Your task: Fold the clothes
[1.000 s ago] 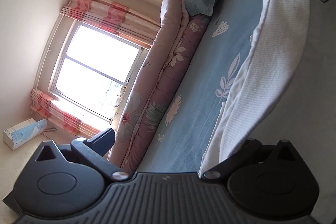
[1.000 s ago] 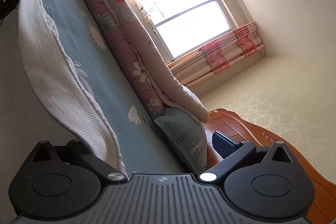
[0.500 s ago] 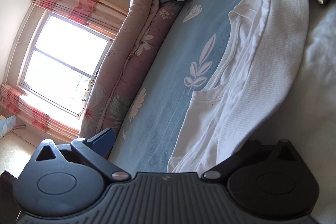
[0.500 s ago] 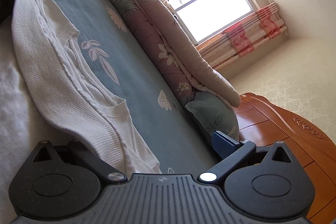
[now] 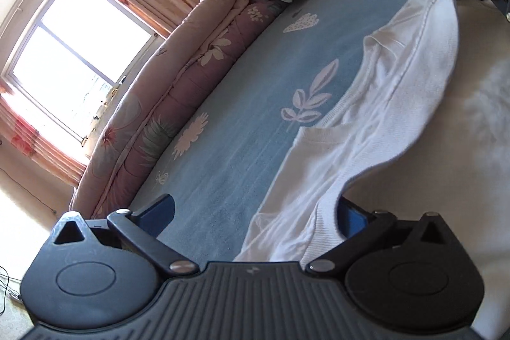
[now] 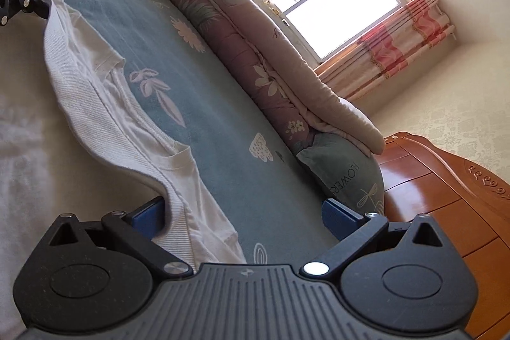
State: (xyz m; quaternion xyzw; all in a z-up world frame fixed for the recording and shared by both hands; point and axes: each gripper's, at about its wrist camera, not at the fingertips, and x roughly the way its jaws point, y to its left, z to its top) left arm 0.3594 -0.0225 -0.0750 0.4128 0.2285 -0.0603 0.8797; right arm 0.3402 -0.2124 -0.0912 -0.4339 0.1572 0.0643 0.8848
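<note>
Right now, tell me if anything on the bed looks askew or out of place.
Nothing is spilled or damaged. The white shirt is bunched, its edge lifted off the blue sheet between the two open grippers, left gripper and right gripper, which fits mid-fold.

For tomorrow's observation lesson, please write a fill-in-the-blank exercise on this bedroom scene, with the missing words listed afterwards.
1. The garment stretched between the two grippers is ____ in colour.
2. The bedsheet under it is blue with a pattern of leaves and ____.
3. The pillow by the wooden headboard bears the printed word ____.
4. The jaws of the left gripper stand wide ____.

Missing words: white; flowers; FLOWERS; open
</note>
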